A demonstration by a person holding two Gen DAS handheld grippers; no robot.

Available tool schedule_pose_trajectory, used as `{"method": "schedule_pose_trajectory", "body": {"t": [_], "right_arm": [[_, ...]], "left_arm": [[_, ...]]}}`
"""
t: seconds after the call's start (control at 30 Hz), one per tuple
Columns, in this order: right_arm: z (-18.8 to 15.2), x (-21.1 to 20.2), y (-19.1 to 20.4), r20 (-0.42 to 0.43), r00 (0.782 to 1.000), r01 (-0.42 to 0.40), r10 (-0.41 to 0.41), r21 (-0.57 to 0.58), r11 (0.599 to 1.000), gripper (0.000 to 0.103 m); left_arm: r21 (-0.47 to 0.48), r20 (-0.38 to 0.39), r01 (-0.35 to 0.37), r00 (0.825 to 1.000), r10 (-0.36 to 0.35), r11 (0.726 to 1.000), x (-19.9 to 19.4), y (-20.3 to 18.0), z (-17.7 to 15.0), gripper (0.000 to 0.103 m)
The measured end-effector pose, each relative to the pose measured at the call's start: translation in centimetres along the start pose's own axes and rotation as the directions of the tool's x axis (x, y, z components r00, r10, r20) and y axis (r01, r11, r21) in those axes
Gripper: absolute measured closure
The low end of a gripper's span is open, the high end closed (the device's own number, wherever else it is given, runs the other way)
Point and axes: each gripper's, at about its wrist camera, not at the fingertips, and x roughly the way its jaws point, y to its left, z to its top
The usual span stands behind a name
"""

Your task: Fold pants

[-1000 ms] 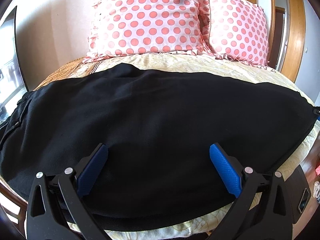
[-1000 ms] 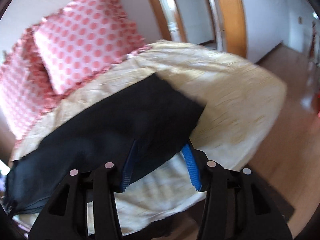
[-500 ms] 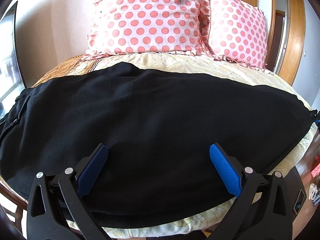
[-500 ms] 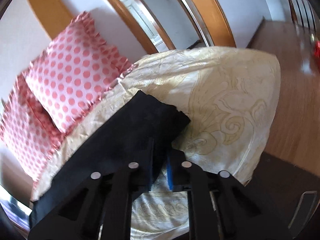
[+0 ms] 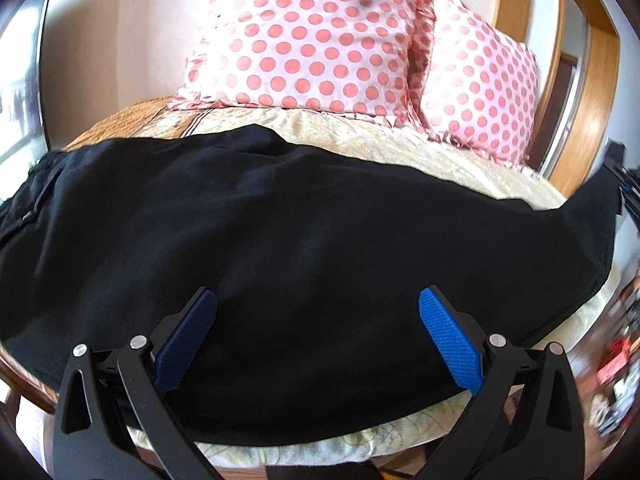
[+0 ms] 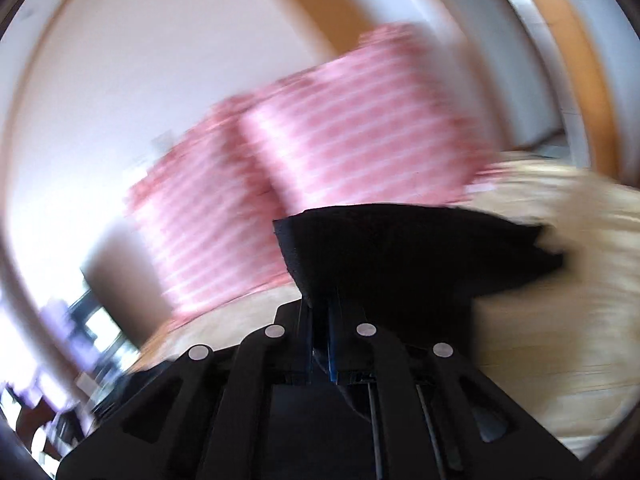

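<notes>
— How many of each?

— One pair of black pants (image 5: 304, 240), two pink dotted pillows (image 5: 312, 36) at the bed's (image 5: 400, 148) head edge, two grippers.

— And the pants?

— Plain, dark, spread flat across the bed, reaching its near edge.

— The grippers?

— The left gripper (image 5: 318, 340) hangs over the pants, jaws wide, empty. The right gripper (image 6: 320, 344) is clamped on a lifted pant end; its view is blurred.
</notes>
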Motion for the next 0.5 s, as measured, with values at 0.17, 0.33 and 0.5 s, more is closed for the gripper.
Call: {"method": "schedule_pose_trajectory", "body": {"t": [0.17, 0.33, 0.5], "right_arm": [[-7.2, 8.2, 8.2, -0.279, 0.934, -0.250, 0.224, -0.061, 0.966, 0.097], [-14.5, 12.9, 9.9, -0.497, 0.852, -0.231, 0.164, -0.076, 0.970, 0.097], [-11.6, 12.0, 9.5, -0.409, 0.897, -0.202, 0.164, -0.051, 0.978, 0.098]], "left_arm": [[-0.057, 0.035, -0.030, 0.999, 0.032, 0.998, -1.9, 1.6, 0.1, 0.002], [-0.125, 0.048, -0.072, 0.996, 0.079, 0.989, -3.3, 4.0, 0.0, 0.002], [-0.175, 0.061, -0.095, 0.992, 0.107, 0.980, -4.1, 6.0, 0.2, 0.002]]}}
